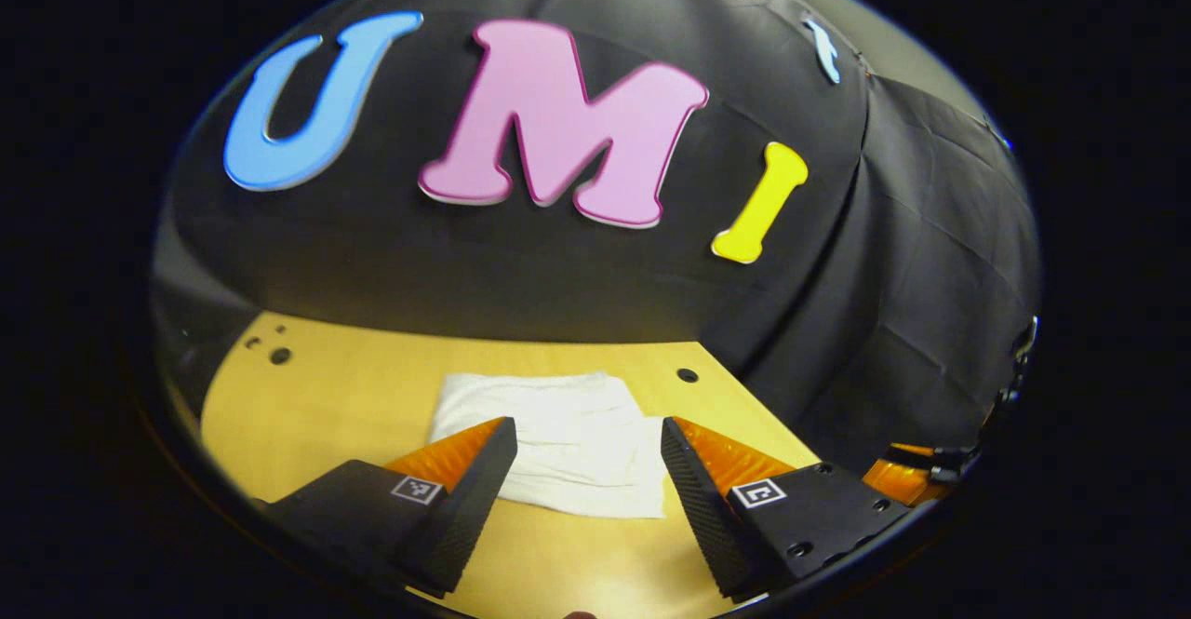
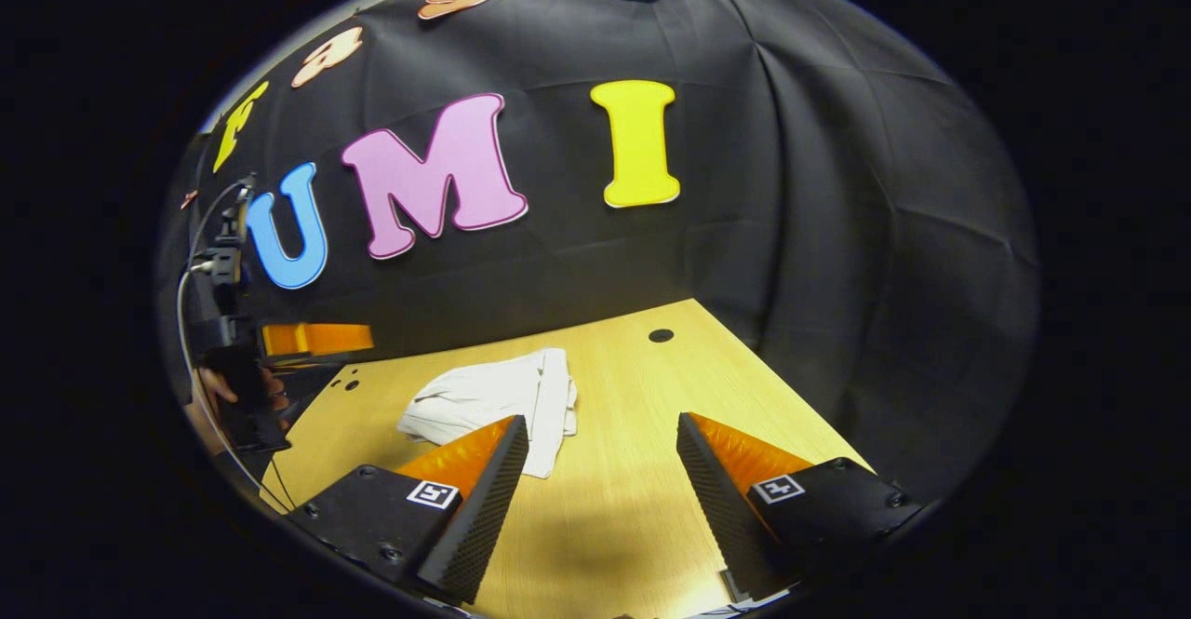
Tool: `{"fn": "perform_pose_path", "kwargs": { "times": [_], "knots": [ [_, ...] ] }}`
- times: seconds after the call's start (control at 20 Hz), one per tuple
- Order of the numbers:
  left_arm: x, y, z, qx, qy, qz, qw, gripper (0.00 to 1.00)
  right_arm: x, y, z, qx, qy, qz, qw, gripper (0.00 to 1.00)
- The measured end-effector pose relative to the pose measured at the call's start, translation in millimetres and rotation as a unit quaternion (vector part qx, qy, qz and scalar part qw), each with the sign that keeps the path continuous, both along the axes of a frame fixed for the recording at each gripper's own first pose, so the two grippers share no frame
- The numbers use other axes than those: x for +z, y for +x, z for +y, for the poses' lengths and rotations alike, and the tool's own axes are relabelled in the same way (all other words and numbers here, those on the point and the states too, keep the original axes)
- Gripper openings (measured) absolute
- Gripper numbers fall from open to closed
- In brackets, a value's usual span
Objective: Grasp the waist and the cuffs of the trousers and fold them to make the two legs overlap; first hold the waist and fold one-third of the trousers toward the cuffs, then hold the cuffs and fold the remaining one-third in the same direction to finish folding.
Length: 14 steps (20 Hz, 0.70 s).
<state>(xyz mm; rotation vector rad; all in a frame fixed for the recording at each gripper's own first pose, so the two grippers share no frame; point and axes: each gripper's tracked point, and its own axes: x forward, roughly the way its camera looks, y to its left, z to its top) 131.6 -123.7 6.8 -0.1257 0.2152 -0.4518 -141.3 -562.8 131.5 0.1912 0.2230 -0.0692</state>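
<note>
Left gripper: jaws spread wide, nothing between them, touching nothing; it hangs above the near edge of the trousers; each finger carries a small square black-and-white marker, no readable writing.

Right gripper: jaws likewise wide apart, holding nothing; it hovers over bare table to the right of the trousers, its left finger just overlapping their nearest corner in the right gripper view; same square markers on its fingers.

Trousers: white, folded into a compact flat bundle, lying on the wooden table toward its far side; a dark round hole in the tabletop sits beyond them, to the right.

In the right gripper view, the left gripper and a hand holding it appear left of the trousers, off the table's edge.
</note>
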Motion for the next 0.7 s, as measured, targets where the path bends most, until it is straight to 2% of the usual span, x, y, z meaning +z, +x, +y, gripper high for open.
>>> {"fn": "perform_pose_path", "kwargs": {
  "times": [0.2,0.45,0.7],
  "knots": [
    [5.1,-73.9,58.8,0.045,-0.021,-0.017,0.999,0.96,17.0,-27.1,33.8,0.019,-0.015,-0.014,1.0,0.98],
    [-9.4,-150.4,121.7,0.106,-0.035,-0.027,0.993,0.97,16.5,-67.3,77.1,0.055,-0.006,-0.005,0.998,0.98],
    [-34.3,-211.4,168.2,0.153,-0.017,-0.048,0.987,0.97,13.7,-111.2,103.2,0.065,-0.027,-0.015,0.997,0.98]
  ]
}}
